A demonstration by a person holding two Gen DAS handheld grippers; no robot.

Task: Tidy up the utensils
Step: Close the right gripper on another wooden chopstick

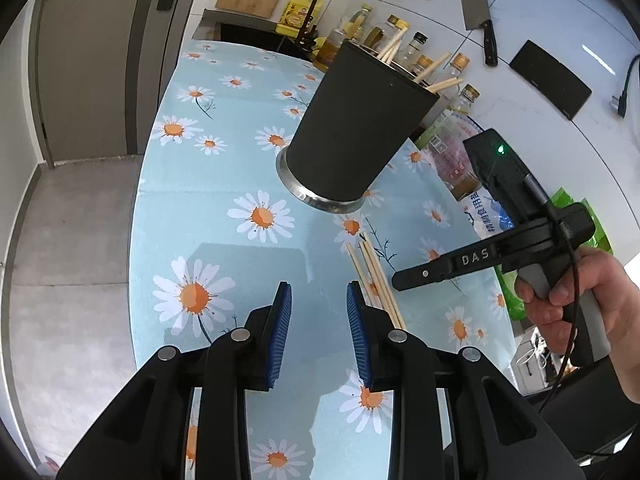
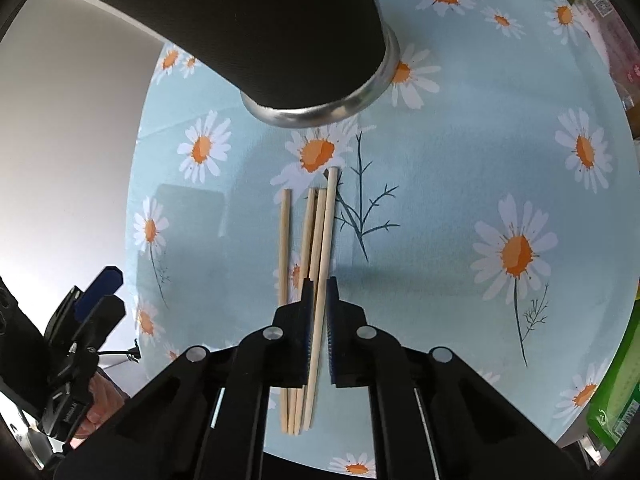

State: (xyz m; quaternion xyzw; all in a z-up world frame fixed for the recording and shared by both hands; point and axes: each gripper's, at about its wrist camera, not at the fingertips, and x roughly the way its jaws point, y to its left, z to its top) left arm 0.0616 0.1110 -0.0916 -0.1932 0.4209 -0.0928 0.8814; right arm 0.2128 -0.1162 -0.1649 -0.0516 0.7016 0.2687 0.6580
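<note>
A black utensil holder (image 1: 352,120) with a steel base stands on the daisy tablecloth and holds several wooden chopsticks (image 1: 430,72). It also fills the top of the right wrist view (image 2: 280,32). Several loose chopsticks (image 2: 304,248) lie flat in front of it, also seen in the left wrist view (image 1: 376,276). My right gripper (image 2: 318,292) is low over them, its jaws narrowed around one chopstick (image 2: 326,232). In the left wrist view it (image 1: 404,278) reaches in from the right. My left gripper (image 1: 318,300) is open and empty above the cloth.
Oil and sauce bottles (image 1: 400,44) stand behind the holder. Packets (image 1: 452,152) lie at the table's right edge. A cleaver (image 1: 478,16), spatula and cutting board hang on the wall. A sink (image 1: 256,32) is at the back. The table's left edge drops to the floor.
</note>
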